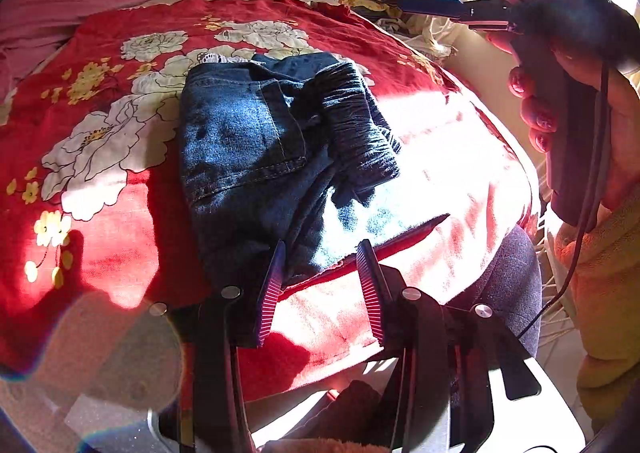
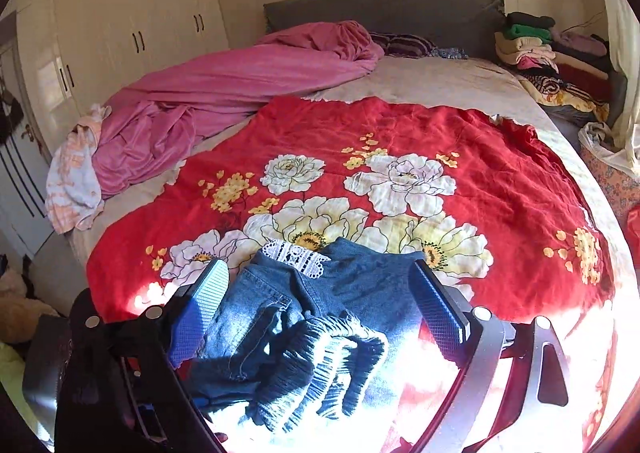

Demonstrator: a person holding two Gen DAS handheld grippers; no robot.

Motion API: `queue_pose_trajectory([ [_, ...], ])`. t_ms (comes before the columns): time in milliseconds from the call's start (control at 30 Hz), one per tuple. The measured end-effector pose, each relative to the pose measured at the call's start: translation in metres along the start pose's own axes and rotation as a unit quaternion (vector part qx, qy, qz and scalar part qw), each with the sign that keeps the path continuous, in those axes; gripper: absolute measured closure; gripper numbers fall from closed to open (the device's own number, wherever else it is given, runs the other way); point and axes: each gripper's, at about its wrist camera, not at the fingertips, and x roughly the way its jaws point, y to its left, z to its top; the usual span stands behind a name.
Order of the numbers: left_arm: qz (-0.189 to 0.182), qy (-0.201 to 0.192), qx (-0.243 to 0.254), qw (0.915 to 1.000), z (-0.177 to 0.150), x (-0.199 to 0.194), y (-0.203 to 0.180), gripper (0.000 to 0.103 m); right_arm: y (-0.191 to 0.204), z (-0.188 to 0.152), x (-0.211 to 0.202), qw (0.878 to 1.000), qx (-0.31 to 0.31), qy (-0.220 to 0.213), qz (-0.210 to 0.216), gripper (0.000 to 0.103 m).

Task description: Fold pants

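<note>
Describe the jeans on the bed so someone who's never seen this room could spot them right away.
Find the red floral bedspread covering the near half of the bed. At its near edge lies a folded bundle of blue denim pants. Unlike the pink sheet, they are dark blue, with white lace trim and a gathered waistband.

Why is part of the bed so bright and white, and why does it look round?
Left wrist view: sunlight washes out the red flowered blanket beside the jeans, a hazy flare sits lower left. Right wrist view: the same glare whitens the near blanket edge; the fisheye lens bends the bed round.
</note>
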Motion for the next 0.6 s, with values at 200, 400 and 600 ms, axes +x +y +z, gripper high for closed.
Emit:
queue_pose_trajectory([
  [200, -0.004, -0.001, 0.002, 1.0, -0.001, -0.007, -0.003, 0.069, -0.008, -0.016, -0.032, 0.999, 0.024, -0.023, -0.021, 0.006],
  [400, -0.015, -0.007, 0.003, 0.9999, -0.003, -0.02, -0.006, 0.067, -0.007, -0.033, -0.053, 0.998, 0.025, -0.044, -0.044, 0.005],
  [600, -0.012, -0.055, -0.003, 0.9984, 0.006, -0.053, -0.001, 0.061, -0.017, -0.053, -0.064, 0.995, 0.064, -0.044, -0.057, 0.005],
])
